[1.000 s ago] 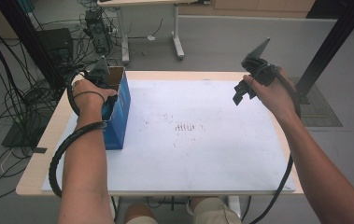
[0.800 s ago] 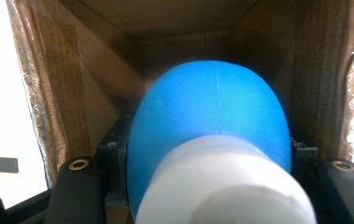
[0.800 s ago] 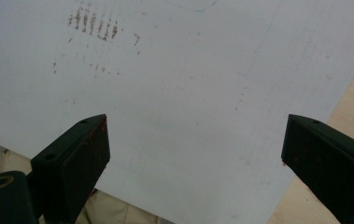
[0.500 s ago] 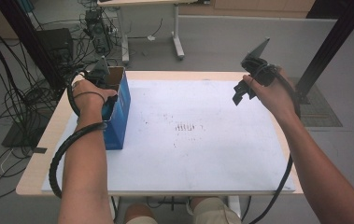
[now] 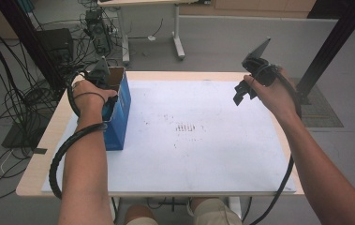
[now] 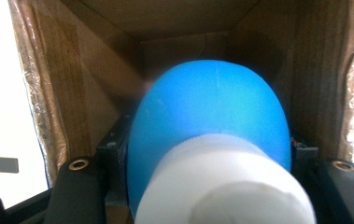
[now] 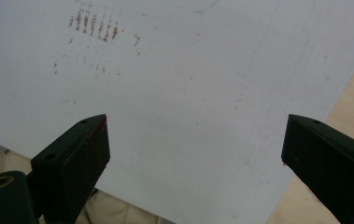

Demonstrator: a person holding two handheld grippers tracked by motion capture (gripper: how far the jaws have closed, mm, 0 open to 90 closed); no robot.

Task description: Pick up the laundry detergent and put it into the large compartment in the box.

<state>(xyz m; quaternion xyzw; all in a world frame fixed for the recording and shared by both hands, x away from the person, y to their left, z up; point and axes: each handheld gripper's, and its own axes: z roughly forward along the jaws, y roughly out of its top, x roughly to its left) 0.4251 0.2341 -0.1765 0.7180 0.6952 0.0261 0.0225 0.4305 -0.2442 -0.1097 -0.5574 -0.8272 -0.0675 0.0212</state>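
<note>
Cardboard, brown inside and blue outside: an open box point(image 5: 119, 110) stands at the left edge of the surface point(image 5: 203, 154). The left claw point(image 6: 202, 186) is inside its mouth, clamped on a blue bottle with a white cap point(image 6: 212, 140). The right claw point(image 5: 246, 91) hangs released above the white sheet's far right side, carrying nothing. Recommendation: if the bottle is to come out, draw it straight along the box's axis, clear of the walls; the idle claw could steady the box.
</note>
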